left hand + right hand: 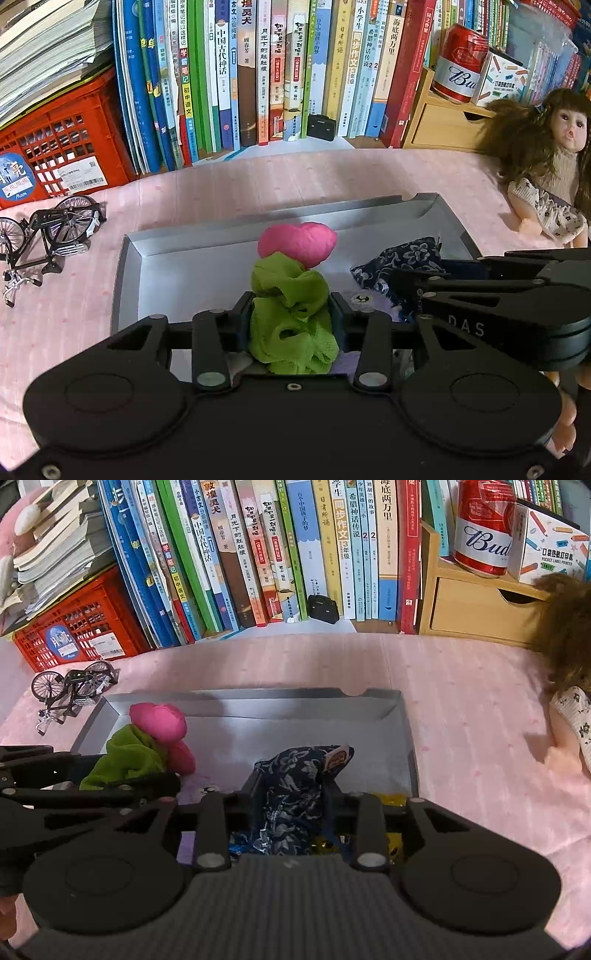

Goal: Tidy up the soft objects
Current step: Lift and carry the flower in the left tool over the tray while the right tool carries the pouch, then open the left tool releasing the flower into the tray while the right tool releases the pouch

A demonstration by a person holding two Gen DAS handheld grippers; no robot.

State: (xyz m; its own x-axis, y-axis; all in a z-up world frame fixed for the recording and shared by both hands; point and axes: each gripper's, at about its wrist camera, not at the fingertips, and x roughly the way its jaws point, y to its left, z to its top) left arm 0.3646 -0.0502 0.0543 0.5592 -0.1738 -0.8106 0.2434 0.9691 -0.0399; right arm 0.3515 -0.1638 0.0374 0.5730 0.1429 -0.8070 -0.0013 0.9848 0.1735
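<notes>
- Your left gripper (291, 317) clamps the green cloth (291, 314) between both fingers, above the grey tray (155, 266).
- Your right gripper (291, 805) is closed on the blue floral pouch (295, 786), also over the tray.
- Step in hand: placing 2 soft items. Next, lower and release each.
- Both items' long axes run away from the cameras, toward the books (258, 74).

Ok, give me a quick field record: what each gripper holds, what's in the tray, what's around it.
left gripper: shut on green cloth
right gripper: shut on navy floral pouch
grey tray: pink plush touching the green cloth; purple soft item
outside tray: doll on the right, model bicycle on the left
surface: pink cloth
</notes>
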